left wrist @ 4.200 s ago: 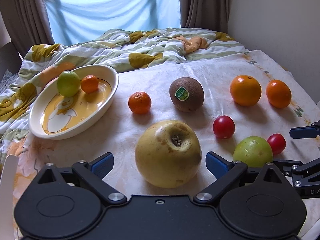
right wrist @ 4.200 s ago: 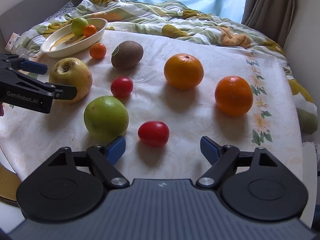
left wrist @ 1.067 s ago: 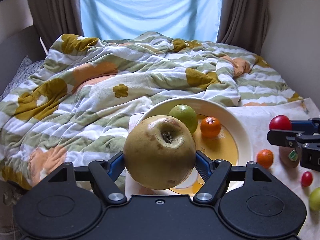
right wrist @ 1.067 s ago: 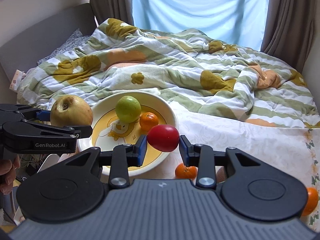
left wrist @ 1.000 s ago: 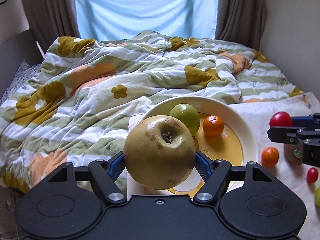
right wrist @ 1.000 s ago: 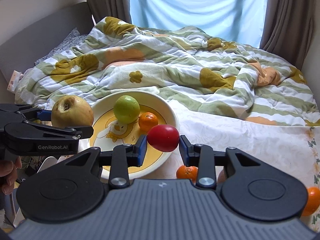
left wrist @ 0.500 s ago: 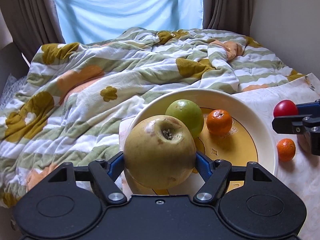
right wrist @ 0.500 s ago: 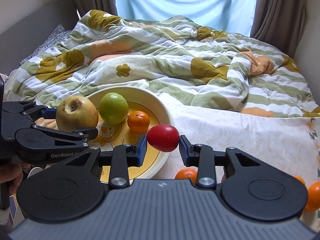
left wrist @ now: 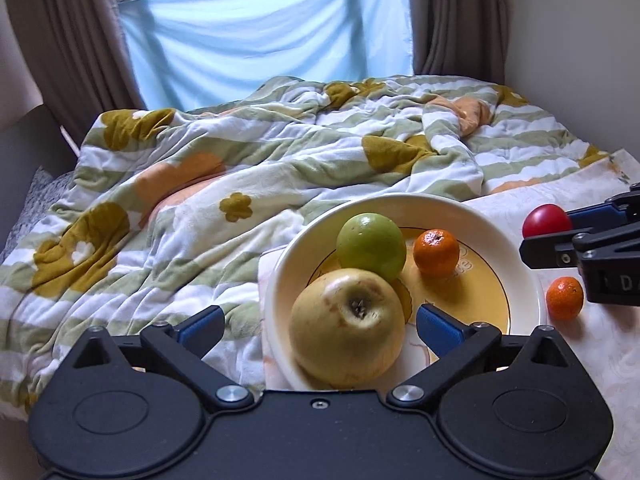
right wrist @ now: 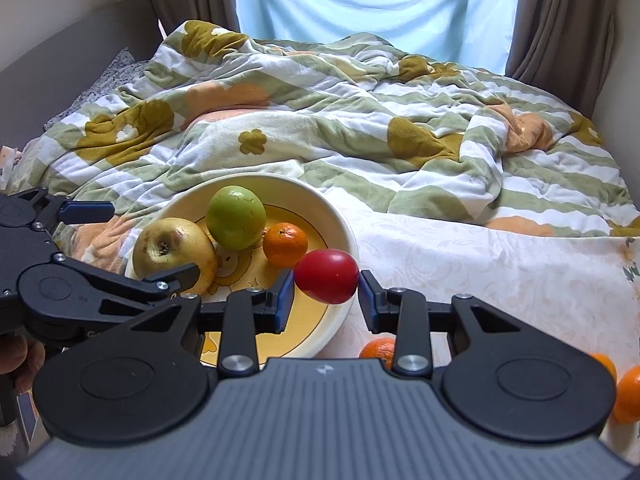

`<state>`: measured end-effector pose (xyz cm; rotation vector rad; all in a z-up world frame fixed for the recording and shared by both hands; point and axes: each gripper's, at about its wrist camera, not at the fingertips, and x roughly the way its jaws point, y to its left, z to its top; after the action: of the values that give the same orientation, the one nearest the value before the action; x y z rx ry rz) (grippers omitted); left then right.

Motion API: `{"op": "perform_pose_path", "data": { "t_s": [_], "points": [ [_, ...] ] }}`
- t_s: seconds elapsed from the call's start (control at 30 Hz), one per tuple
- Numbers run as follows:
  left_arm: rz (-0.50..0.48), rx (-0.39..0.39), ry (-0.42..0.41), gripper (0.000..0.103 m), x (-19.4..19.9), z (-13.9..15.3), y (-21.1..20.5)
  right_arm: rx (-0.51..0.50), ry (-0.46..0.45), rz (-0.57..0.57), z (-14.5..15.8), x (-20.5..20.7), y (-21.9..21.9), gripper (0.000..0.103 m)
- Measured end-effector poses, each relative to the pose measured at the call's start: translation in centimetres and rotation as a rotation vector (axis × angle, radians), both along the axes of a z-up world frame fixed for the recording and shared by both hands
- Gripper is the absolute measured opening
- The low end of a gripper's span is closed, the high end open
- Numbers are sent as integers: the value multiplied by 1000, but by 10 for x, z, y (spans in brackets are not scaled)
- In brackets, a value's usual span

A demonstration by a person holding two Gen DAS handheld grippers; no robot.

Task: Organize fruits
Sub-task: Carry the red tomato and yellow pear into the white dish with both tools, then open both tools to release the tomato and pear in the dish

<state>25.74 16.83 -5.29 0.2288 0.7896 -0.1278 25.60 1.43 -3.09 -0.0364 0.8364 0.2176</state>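
While three fruits (left wrist: pixel 370 244) fill plate (left wrist: pixel 524 264), tongs (right wrist: pixel 325 300) grip tomato (right wrist: pixel 326 276).

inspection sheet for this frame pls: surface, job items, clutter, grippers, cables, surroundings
Surface: white patterned cloth over the bed.
Job's things: yellow apple, green apple and a mandarin in the plate; red tomato in the right gripper; another mandarin on the cloth beside the plate; more oranges at the right edge.
Clutter: nothing seen.
Grippers: left gripper open, fingers apart from the yellow apple; right gripper shut on the tomato, over the plate's rim.
Cables: nothing seen.
Surroundings: striped flowered blanket, curtains, window with blue sheet.
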Motion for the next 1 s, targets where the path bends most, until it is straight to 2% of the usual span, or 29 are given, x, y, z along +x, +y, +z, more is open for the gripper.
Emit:
{"op": "perform_pose_path", "data": {
  "t_s": [0.23,0.43,0.6,0.8,0.9,0.93,1.0],
  "points": [
    [89,-46,-5,103,-29,13,11,0,-2,76,-2,8,9,50],
    [138,-52,-4,103,-43,15,16,4,5,126,-17,19,20,50],
    [160,-93,-9,103,-51,14,25,3,31,145,-34,24,29,50],
    [165,-89,-12,103,-59,15,27,-6,21,160,-39,22,36,52],
    [163,-91,-15,103,-63,17,28,-10,-22,145,-35,15,35,87],
    [162,-93,-16,103,-65,18,28,-18,-42,137,-32,12,35,103],
    [158,-100,-18,103,-67,19,28,-34,-95,116,-26,3,33,103]
  ]
}}
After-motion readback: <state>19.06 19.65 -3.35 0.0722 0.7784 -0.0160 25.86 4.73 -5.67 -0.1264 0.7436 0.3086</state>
